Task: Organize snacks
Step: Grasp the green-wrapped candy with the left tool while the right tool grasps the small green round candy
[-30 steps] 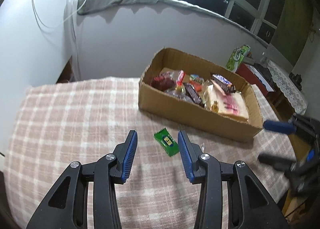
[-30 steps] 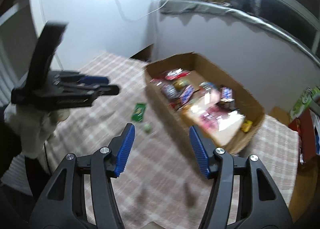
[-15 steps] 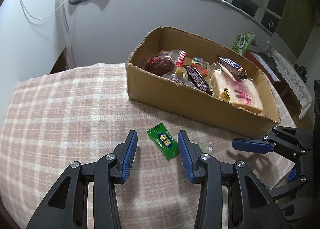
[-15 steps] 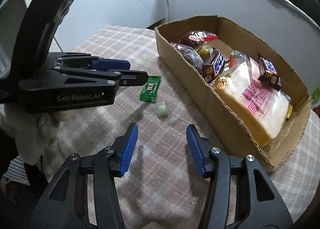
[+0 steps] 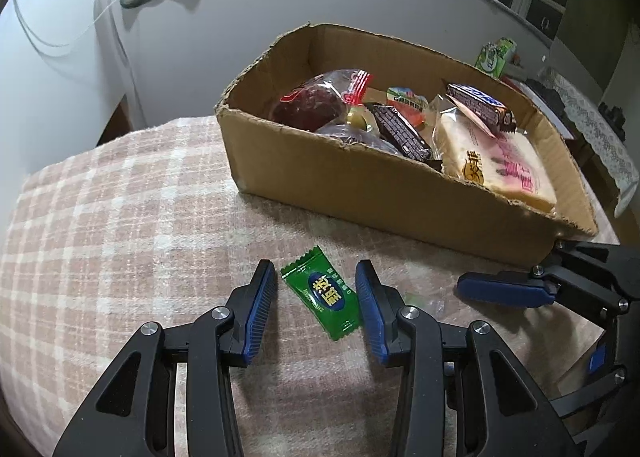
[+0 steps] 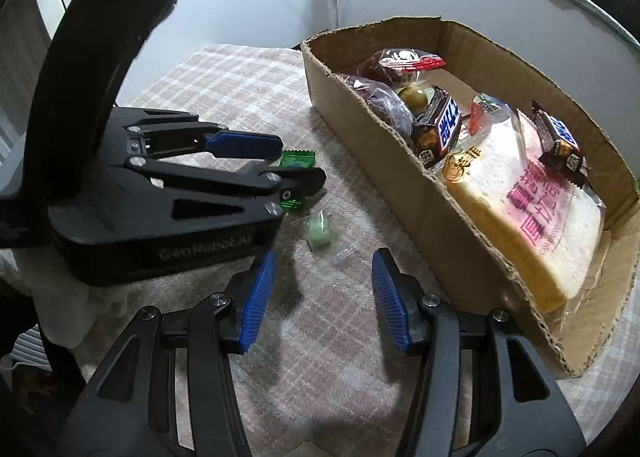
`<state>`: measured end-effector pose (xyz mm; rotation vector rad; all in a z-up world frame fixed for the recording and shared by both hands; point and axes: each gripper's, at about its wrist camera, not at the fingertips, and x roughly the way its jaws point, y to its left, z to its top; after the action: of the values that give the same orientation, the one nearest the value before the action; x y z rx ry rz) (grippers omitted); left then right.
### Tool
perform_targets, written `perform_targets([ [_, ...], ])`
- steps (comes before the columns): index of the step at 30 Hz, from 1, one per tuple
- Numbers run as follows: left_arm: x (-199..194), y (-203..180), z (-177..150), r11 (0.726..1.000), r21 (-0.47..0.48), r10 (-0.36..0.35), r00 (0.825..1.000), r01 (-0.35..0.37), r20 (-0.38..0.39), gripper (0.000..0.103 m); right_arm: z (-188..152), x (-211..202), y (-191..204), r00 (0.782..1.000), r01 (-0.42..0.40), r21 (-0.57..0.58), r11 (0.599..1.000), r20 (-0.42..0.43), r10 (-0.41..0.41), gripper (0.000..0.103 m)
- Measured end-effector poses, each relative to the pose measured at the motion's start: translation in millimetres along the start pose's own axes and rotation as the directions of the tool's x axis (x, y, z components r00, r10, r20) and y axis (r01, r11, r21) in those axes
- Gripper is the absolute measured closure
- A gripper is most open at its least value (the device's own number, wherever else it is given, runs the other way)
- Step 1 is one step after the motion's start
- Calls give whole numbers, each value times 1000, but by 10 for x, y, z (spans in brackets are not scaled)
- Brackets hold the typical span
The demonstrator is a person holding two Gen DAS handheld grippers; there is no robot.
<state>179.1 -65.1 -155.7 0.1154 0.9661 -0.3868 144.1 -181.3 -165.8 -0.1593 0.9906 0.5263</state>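
Note:
A green candy packet (image 5: 322,294) lies on the plaid tablecloth (image 5: 120,217). My left gripper (image 5: 316,277) is open with its jaws on either side of the packet; it also shows in the right wrist view (image 6: 280,165), where the packet (image 6: 296,161) is partly hidden behind it. A small pale green sweet in clear wrap (image 6: 319,232) lies just ahead of my open right gripper (image 6: 322,261). The cardboard box (image 5: 360,185) holds bread (image 5: 496,161), chocolate bars (image 5: 400,133) and several other snacks.
The right gripper (image 5: 508,289) reaches in from the right of the left wrist view, close to the box's near corner. A white wall (image 5: 180,37) stands behind the table. A green pack (image 5: 494,55) and a lace-covered table (image 5: 592,129) are at far right.
Both grippers have moved down and forward toward the table. The left gripper's jaws now straddle the green packet. The right gripper has come close to the pale green sweet.

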Motion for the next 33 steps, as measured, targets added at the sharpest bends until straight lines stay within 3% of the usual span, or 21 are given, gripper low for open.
perform_targets([
  [6, -49, 55, -49, 999, 32, 8, 1000, -9, 10, 73, 27, 76, 14, 1000, -4, 0, 1000, -5, 4, 50],
  [25, -245, 357, -267, 1000, 15, 22, 1000, -22, 14, 76, 197, 335, 298, 1000, 19, -82, 996, -1, -19, 50],
  [29, -285, 371, -300, 1000, 16, 21, 1000, -22, 13, 76, 214, 394, 453, 999, 47, -145, 988, -3, -48, 64],
  [33, -325, 388, -359, 1000, 8, 14, 1000, -14, 18, 76, 220, 406, 489, 998, 55, -150, 987, -8, -57, 66],
])
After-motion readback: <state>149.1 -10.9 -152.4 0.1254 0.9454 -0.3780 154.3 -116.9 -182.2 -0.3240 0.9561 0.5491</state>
